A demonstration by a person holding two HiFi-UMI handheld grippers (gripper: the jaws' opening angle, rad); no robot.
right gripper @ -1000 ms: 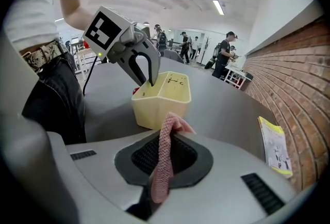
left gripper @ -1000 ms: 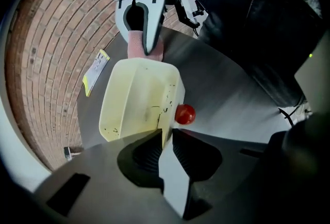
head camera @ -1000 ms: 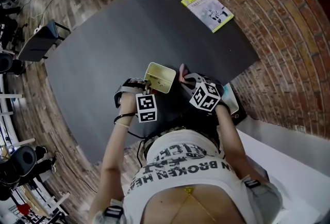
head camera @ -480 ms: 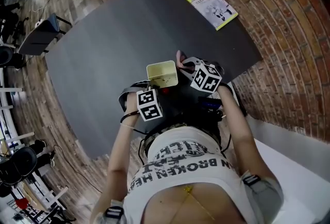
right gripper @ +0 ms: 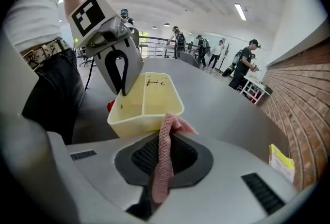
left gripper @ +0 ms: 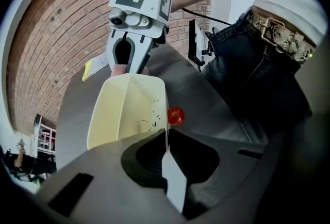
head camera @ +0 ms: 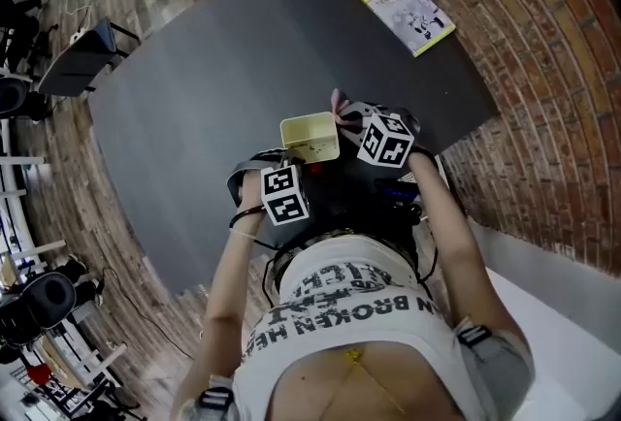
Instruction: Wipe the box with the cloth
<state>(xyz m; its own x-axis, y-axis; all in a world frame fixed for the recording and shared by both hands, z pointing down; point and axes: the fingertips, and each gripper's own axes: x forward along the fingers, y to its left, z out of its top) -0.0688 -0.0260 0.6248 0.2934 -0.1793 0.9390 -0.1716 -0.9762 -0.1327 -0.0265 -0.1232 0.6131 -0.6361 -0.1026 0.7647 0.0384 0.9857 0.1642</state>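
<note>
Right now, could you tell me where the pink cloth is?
The pink cloth is clamped in the right gripper, beside a corner of the yellow box, just right of it in the head view.

The dark grey tabletop is mostly bare. A yellow-edged booklet lies flat near its far right corner. The pale yellow box is at the near edge, with a small red thing just beside it.
</note>
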